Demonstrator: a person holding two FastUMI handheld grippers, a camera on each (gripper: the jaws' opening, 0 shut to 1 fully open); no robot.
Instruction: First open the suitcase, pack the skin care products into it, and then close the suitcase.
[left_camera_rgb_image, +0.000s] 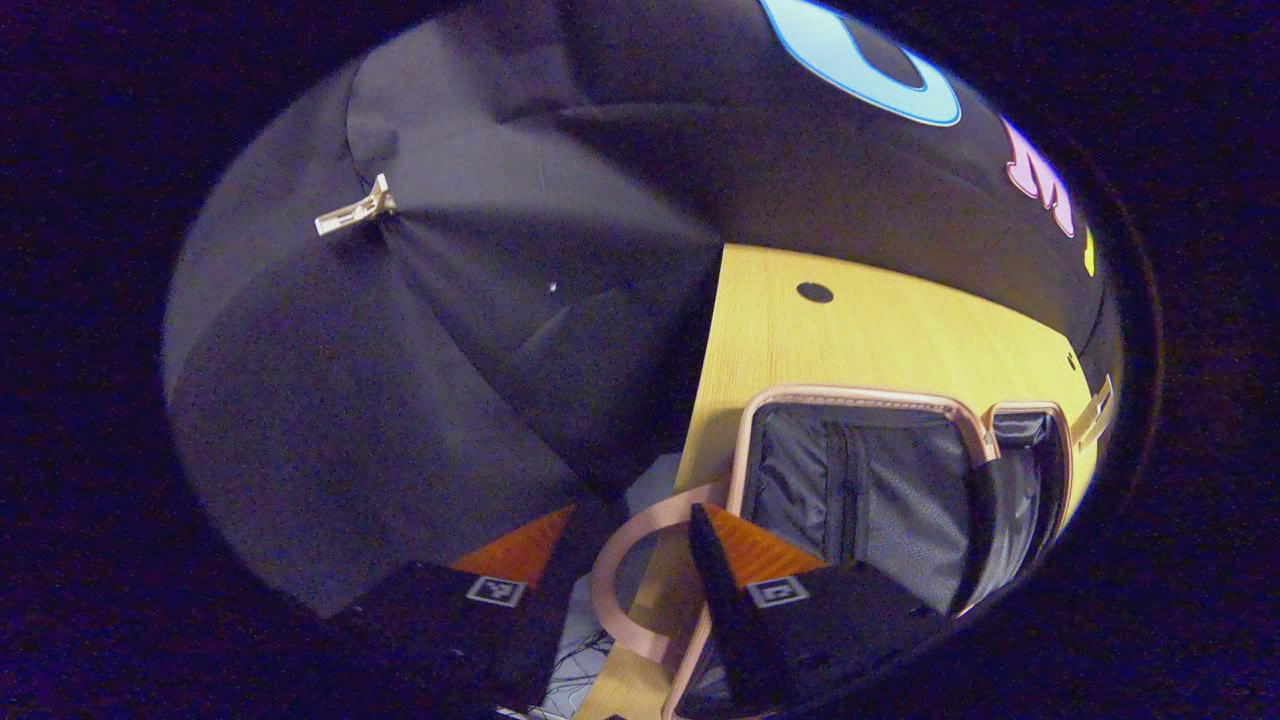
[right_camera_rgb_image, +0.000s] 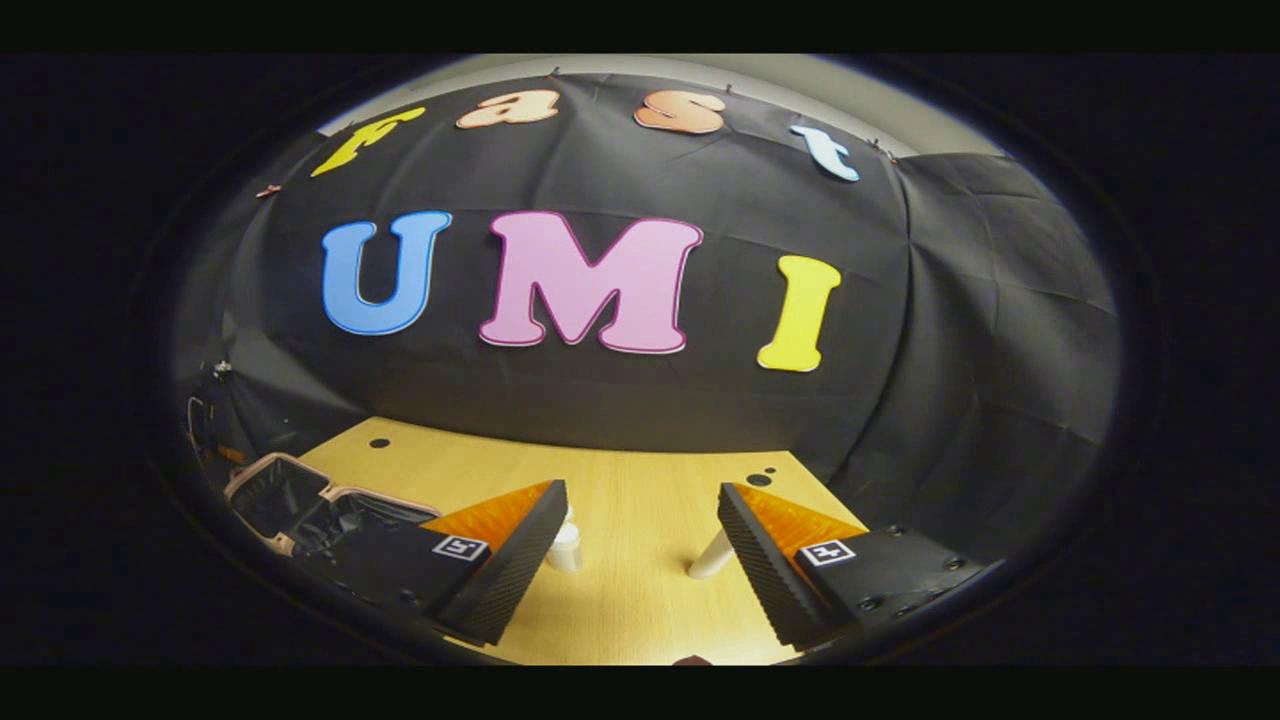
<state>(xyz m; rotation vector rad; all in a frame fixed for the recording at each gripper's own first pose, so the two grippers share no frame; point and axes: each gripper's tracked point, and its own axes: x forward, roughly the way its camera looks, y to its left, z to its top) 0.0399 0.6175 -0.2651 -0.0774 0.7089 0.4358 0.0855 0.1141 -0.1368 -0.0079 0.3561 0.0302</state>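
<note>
suitcase (left_camera_rgb_image: 880, 490) open, beside left gripper (left_camera_rgb_image: 625, 570) (spread)

The light yellow wooden table (right_camera_rgb_image: 620, 590) shows a fine grain and carries small round dark holes, one near its far left edge (right_camera_rgb_image: 379, 442) and more at its far right corner (right_camera_rgb_image: 758, 479). An open suitcase with a pale pink rim and grey fabric lining (left_camera_rgb_image: 870, 490) lies flat on the table, ahead and to the right of the left hand-held gripper (left_camera_rgb_image: 630, 545); its curved pink handle sits between that hand-held gripper's fingers. In the right gripper view, a small white bottle (right_camera_rgb_image: 565, 545) stands just beside the left finger of the right hand-held gripper (right_camera_rgb_image: 640, 530), and a white tube (right_camera_rgb_image: 711, 556) leans near its right finger, both on the table.
</note>
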